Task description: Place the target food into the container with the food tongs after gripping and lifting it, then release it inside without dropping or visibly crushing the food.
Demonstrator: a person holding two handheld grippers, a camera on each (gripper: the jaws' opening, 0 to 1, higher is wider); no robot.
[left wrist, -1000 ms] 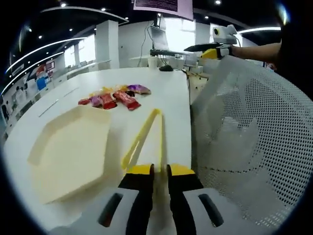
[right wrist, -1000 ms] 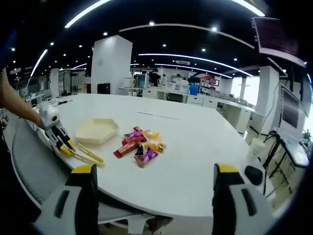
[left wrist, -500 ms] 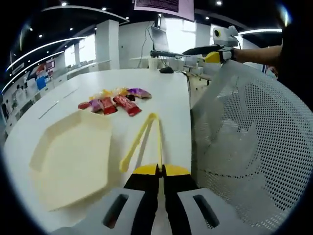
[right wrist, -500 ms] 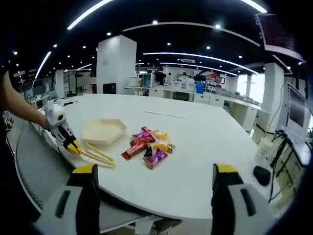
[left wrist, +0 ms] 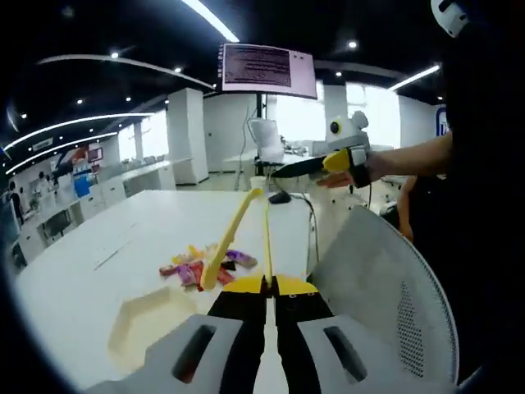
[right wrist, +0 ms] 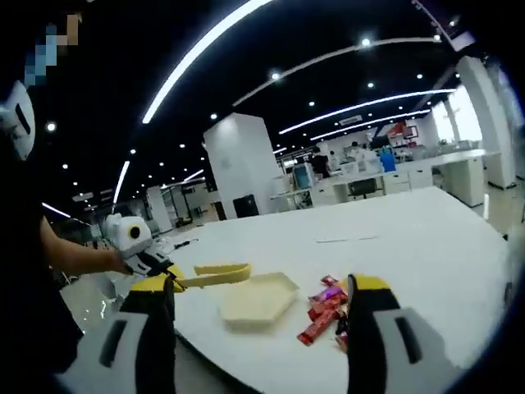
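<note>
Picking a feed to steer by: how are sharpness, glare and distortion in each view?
Left gripper view: tongs sharp, bright windows blown out behind, snacks small but clear. Right gripper view: soft, ceiling lights bent into arcs, container and table still legible.

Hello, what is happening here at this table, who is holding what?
A person works with a handheld gripper in each hand. The left gripper is shut on the yellow food tongs, held lifted above the white table. The right gripper is open and holds nothing. On the table lie a pile of wrapped snacks and, beside it, a pale hexagonal container with nothing visible in it. No snack is gripped yet.
</note>
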